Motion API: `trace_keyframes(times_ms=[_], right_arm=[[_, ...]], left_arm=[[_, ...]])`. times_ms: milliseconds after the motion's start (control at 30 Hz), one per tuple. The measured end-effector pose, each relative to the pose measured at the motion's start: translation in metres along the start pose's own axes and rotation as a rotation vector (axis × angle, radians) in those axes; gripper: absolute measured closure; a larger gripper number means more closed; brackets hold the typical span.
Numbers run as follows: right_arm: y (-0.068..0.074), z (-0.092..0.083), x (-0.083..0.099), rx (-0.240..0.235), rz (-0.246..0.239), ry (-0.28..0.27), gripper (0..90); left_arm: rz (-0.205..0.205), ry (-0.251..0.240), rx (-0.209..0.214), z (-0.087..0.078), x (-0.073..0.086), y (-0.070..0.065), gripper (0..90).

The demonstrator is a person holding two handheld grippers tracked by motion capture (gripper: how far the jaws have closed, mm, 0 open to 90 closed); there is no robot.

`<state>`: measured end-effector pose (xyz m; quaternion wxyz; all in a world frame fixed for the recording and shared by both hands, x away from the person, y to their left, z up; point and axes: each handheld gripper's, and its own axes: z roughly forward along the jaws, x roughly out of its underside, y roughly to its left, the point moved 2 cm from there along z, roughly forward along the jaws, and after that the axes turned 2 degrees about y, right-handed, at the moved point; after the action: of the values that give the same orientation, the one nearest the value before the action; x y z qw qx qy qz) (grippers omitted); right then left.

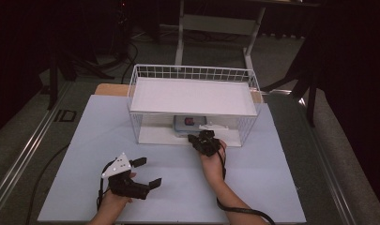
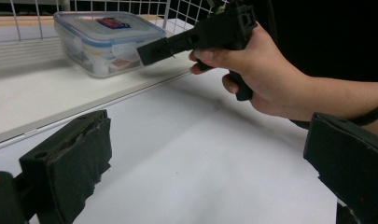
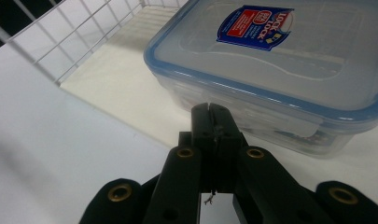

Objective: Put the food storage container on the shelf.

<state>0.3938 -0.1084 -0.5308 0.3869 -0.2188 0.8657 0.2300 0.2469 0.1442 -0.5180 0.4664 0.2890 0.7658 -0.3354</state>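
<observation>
The container point(image 3: 275, 79) was clear with a blue-rimmed lid (its sticker point(image 3: 255, 26) blue and red); the wire rack point(image 1: 193, 73) white, both grippers point(image 1: 131, 180) point(image 1: 205, 140) black.

Clear glossy plastic container point(image 3: 280, 79) with blue-rimmed lid; white coated wire rack point(image 1: 192, 101); smooth matt table point(image 1: 178, 187); matt black jaws

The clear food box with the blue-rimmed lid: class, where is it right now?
In the high view the food box sits on the lower level of the white wire shelf, near centre, just beyond the shut right tool.
</observation>
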Motion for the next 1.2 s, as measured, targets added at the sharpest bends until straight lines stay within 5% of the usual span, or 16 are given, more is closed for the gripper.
trace_keyframes(times_ms=[333,500,700,933,1100,1200], right_arm=[[-0.004,0.011,-0.013,0.018,0.035,-0.013,90.0],[-0.006,0.014,-0.018,0.029,0.006,-0.02,90.0],[-0.008,0.01,-0.021,0.006,0.124,0.024,90.0],[-0.01,0.013,-0.02,0.027,0.051,-0.021,89.9],[-0.003,0.009,-0.01,0.042,-0.046,-0.021,87.9],[-0.001,0.005,-0.008,0.033,-0.054,-0.023,85.5]], left_arm=[[0.009,-0.002,-0.007,-0.001,0.001,0.0,2.1],[0.012,-0.005,0.0,-0.002,0.001,-0.001,2.0],[0.005,-0.003,0.003,-0.001,0.001,-0.001,2.1],[0.012,-0.005,0.005,-0.001,0.001,-0.001,2.1],[0.023,-0.004,0.003,0.0,0.001,-0.003,2.1],[0.02,-0.004,0.007,0.0,0.001,-0.003,2.1]])
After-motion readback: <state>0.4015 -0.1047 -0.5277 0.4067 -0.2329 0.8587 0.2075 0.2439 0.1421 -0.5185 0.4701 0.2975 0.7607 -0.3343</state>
